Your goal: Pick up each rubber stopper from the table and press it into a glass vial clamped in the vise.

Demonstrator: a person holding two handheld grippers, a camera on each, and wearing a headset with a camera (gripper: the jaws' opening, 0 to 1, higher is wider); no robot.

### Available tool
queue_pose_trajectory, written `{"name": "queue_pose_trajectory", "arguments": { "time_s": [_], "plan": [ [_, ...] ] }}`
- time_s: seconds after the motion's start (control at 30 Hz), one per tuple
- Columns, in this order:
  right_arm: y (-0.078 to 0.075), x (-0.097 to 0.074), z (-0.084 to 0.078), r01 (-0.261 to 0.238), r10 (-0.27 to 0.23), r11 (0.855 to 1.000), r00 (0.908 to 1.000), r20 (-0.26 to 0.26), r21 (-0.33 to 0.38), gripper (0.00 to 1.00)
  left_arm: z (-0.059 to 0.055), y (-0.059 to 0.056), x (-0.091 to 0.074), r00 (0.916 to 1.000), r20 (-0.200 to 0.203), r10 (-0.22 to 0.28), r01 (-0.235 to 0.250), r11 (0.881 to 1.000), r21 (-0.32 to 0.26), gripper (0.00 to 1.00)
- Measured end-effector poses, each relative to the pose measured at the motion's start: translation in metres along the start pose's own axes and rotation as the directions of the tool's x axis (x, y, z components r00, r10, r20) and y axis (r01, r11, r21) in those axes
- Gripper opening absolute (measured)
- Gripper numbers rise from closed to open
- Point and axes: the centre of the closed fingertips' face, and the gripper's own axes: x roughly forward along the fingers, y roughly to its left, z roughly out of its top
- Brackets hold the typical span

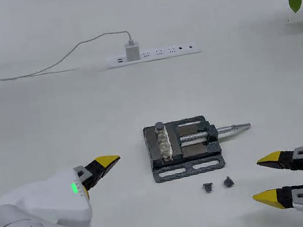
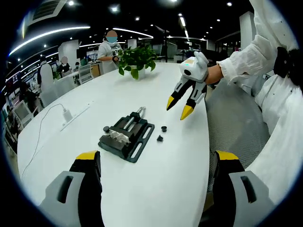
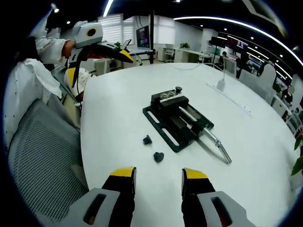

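Stoppers (image 1: 208,187) lie loose by the vise (image 1: 189,169), so your right gripper (image 1: 267,177) and left gripper (image 1: 130,205) hover with jaws apart, ready.

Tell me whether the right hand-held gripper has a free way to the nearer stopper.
Probably yes. The right hand-held gripper is open, bare table lies between it and the nearer stopper, and the vise stands off to the side.
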Motion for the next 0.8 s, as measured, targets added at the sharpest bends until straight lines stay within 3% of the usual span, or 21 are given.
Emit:
{"name": "queue_pose_trajectory", "arguments": {
  "time_s": [0.8],
  "plan": [
    [0.006, 0.040, -0.001, -0.018, 0.018, 1.000, 0.9998, -0.007, 0.016, 0.11, -0.004, 0.000, 0.005, 0.9999, -0.008, -0.015, 0.015, 1.000, -0.017, 0.97]
  ]
}}
